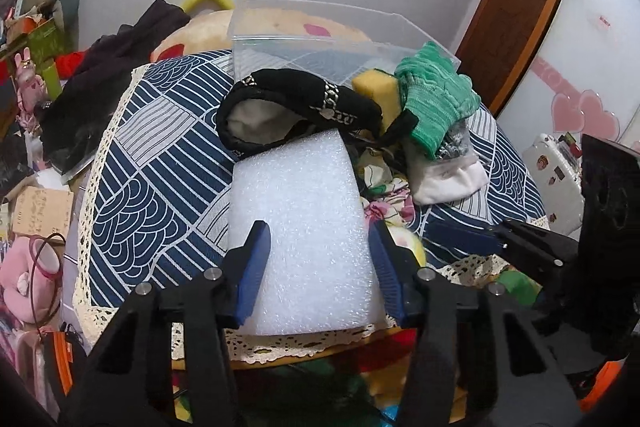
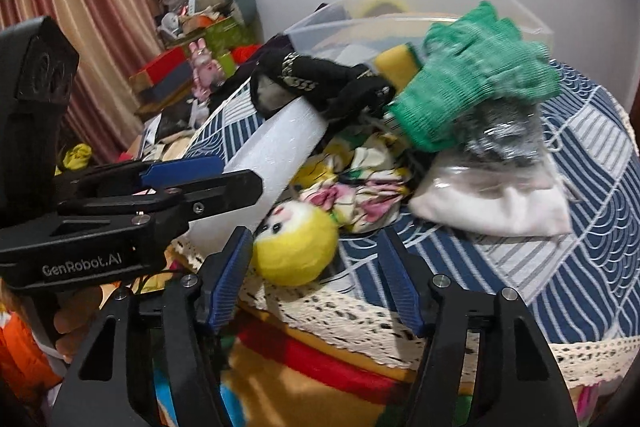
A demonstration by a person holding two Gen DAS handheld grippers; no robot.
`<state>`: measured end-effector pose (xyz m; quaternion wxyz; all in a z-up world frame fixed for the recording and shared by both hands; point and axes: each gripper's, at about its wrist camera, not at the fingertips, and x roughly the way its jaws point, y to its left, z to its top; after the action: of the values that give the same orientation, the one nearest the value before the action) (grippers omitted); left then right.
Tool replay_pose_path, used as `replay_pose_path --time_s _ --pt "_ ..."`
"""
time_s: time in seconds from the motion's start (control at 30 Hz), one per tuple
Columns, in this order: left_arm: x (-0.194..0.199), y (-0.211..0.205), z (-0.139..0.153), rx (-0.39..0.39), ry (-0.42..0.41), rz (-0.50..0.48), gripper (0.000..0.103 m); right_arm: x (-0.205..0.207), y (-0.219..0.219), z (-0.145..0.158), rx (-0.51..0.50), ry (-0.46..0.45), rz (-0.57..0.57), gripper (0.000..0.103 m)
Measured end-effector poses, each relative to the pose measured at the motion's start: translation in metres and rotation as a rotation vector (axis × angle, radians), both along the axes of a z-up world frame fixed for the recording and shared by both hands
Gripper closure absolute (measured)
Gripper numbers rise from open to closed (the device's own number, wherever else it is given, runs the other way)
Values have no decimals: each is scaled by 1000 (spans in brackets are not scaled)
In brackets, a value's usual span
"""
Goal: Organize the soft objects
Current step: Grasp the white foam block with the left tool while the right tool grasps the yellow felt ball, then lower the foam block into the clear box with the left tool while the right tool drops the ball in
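A white foam block (image 1: 302, 227) lies on the blue patterned cloth (image 1: 152, 187). My left gripper (image 1: 318, 231) straddles the block's near end, blue pads against its two sides. Behind it lie a black hairband (image 1: 296, 99), a yellow sponge (image 1: 376, 89), a green knit glove (image 1: 436, 99) and a white pouch (image 1: 448, 179). A clear plastic box (image 1: 320, 39) stands at the back. My right gripper (image 2: 314, 243) is open and empty, with a yellow-haired doll (image 2: 298, 247) between its fingers. The left gripper (image 2: 224, 175) and the foam (image 2: 280, 155) show in the right wrist view.
A floral cloth (image 2: 360, 187) lies behind the doll. The cloth's lace edge (image 2: 360, 311) hangs over the near side. Clutter, boxes and plush toys (image 1: 28, 75) fill the left. A white case (image 1: 556, 179) stands at the right.
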<state>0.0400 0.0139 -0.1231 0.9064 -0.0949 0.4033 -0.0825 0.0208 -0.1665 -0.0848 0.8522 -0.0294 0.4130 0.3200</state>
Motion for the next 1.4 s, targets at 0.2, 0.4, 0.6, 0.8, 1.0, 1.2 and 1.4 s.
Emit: replay_pose_path --time_s 0.2,0.4,0.6,0.8,1.0,1.2,1.4 --pt "0 8 -1 -4 27 27 38 1 8 -7 9 22 31 55" --pt "3 21 -10 -32 62 65 21 4 10 -15 46 86 71 64" --pt "10 20 -25 -32 115 65 20 -2 6 -8 29 45 52 65" --pt "16 12 -35 -27 130 47 20 1 -10 4 12 -7 -21 65" --pt "10 3 -32 31 83 47 22 1 -26 19 13 -64 -87 65" --pt "-10 -1 -8 71 -20 70 22 5 -39 30 31 -89 -139 65" --pt "-19 -3 18 114 -98 95 22 4 -47 41 45 -128 -185 65"
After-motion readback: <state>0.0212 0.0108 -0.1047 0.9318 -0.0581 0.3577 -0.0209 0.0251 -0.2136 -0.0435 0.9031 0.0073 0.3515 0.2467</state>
